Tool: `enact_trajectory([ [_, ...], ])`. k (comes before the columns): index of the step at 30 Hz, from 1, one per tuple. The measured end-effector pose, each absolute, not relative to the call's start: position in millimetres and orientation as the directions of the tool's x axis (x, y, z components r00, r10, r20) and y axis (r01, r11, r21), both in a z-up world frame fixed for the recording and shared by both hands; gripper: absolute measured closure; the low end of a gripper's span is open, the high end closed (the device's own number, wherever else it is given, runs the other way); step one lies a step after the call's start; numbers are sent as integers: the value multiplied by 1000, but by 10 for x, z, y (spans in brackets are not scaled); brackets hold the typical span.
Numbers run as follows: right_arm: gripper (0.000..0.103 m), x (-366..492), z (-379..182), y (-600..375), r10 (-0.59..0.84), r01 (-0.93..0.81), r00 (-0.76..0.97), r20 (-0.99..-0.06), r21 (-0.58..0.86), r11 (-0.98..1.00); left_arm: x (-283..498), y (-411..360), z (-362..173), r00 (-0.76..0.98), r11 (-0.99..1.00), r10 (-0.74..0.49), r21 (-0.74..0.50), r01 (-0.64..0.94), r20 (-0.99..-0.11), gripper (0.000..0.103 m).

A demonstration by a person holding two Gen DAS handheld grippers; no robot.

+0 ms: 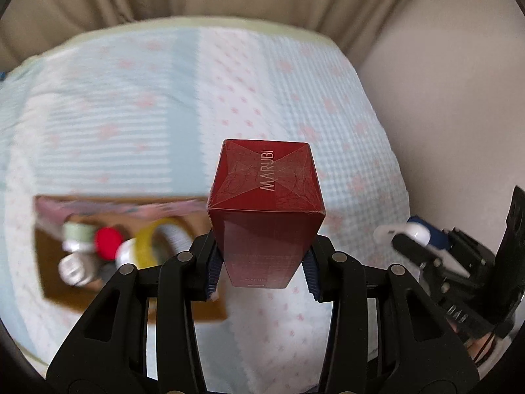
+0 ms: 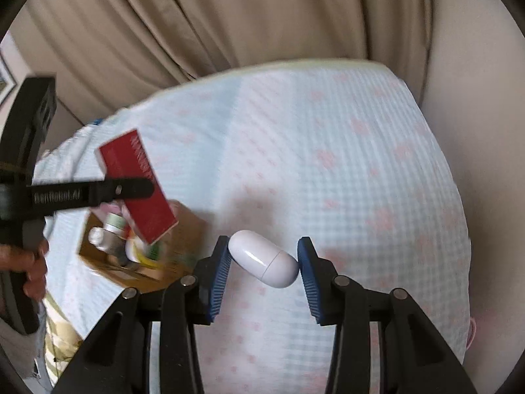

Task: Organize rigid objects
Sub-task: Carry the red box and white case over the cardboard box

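My left gripper [image 1: 262, 266] is shut on a tall dark red MARUBI box [image 1: 265, 210] and holds it in the air above the bed, just right of a brown cardboard box [image 1: 210, 308]. The red box also shows in the right wrist view [image 2: 141, 187], above the cardboard box [image 2: 190, 229]. My right gripper [image 2: 264, 267] is shut on a white capsule-shaped case [image 2: 264, 264], held above the bedspread. The right gripper also shows at the right edge of the left wrist view [image 1: 407, 239] with the white case [image 1: 400, 231].
The cardboard box holds small bottles [image 1: 77, 266], a red cap [image 1: 108, 243] and a yellow tape roll [image 1: 154, 239]. A light blue bedspread with pink flowers [image 2: 328, 164] covers the bed. Beige curtains [image 2: 229, 16] hang behind, and a wall [image 1: 459, 98] stands at the right.
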State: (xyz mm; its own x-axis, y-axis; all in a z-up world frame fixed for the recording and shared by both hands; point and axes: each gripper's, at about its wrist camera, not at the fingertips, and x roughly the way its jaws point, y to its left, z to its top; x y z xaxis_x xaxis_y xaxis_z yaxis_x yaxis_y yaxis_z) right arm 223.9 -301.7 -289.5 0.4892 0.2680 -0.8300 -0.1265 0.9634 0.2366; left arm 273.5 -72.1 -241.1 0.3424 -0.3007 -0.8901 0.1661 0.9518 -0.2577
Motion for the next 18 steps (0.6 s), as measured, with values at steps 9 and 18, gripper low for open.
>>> enact_trajectory([
  [9,65,2186,-2211,-2110,379,-240,509,-773,295,925,2214,441,-1899,436,969,-246,-235,81,-866,65],
  [18,65,2162,-2372,-1101,414,-191,461,-785,368,910,2125,1584,-1998,417,965,-263,-244,100,-870,65],
])
